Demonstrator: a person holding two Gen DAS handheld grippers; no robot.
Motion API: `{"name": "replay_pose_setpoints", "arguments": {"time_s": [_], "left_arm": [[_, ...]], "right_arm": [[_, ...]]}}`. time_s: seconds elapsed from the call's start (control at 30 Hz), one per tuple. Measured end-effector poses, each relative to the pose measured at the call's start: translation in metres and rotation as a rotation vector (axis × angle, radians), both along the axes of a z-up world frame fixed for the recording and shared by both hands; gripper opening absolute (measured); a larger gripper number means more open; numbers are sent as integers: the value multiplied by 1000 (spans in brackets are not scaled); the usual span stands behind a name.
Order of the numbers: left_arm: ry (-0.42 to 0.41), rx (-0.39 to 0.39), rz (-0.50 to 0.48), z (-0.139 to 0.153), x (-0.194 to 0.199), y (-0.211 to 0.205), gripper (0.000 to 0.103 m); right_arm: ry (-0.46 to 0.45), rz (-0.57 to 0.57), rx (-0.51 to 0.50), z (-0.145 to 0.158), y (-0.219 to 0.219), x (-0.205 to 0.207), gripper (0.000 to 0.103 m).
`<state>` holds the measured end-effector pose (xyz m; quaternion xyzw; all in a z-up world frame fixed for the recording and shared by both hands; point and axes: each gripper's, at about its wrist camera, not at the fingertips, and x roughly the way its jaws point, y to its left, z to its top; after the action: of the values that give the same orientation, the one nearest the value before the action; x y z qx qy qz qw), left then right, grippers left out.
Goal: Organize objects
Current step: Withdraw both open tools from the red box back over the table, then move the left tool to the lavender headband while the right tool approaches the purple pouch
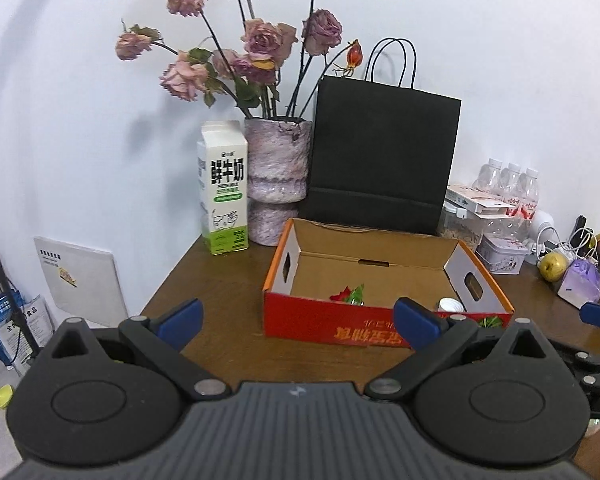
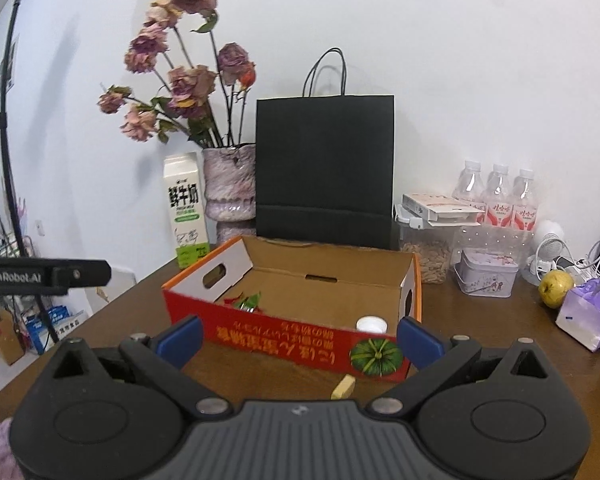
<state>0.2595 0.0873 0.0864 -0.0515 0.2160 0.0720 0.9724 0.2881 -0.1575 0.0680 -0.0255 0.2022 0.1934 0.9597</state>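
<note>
I read this as a pause between picks: both pairs of tongs hang above the near edge of the bench [image 2: 480,320], wide apart and holding nothing, so the next step is choosing another loose thing to put away.

Straight ahead of my left tongs [image 1: 298,322] sits the red cardboard box [image 1: 384,326], open at the top, its long axis lying crosswise to my fingers and its printed front wall facing me upside down. From the right tongs [image 2: 300,338] the same box is just beyond the fingertips, its near right corner nearly between them.

Inside it lie a red-and-green wrapped item [image 2: 246,300] toward the left and something with a white cap [image 2: 371,324] toward the right; I cannot tell what either is.

Well off to the right of the right tongs are a purple pouch [image 2: 588,314] and a yellow-green apple [image 2: 555,288], likely candidates. Nearest is a small yellow scrap [image 2: 343,386] on the bench, just ahead between the right fingers, pointing away and slightly right. Taking it calls for a short dip forward and a narrow closing.
</note>
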Motion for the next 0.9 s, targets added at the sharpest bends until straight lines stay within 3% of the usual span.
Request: {"name": "replay_pose_setpoints", "arguments": {"time_s": [0.63, 0.9], "left_arm": [[-17, 13, -28, -28, -82, 16, 103], [13, 13, -36, -46, -113, 19, 103]], "right_arm": [[-17, 50, -21, -20, -2, -86, 103], [-9, 49, -11, -31, -6, -117, 103]]}}
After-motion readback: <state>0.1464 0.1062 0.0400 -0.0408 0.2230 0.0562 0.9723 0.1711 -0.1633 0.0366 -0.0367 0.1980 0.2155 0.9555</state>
